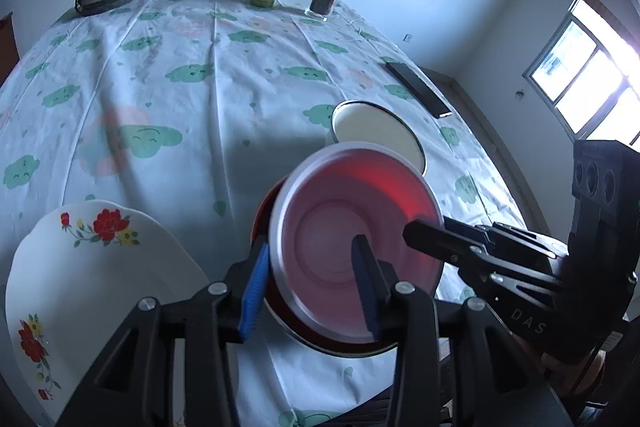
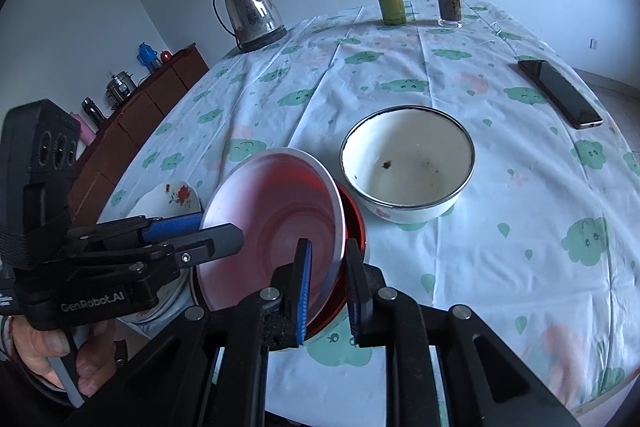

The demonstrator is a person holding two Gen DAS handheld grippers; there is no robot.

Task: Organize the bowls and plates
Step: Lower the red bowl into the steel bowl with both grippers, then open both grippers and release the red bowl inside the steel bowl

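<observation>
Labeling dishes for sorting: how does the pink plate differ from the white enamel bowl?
The pink plate is shallow; the white enamel bowl is deep. The plate is tilted, gripped at its rim by the right tool, over a red dish; the bowl stands upright, untouched, on the tablecloth. The plate looks clean; the bowl has dark specks inside. Both are round.

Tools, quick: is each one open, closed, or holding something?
Left tool: open, astride the pink plate's rim.
Right tool: closed on that rim.
</observation>
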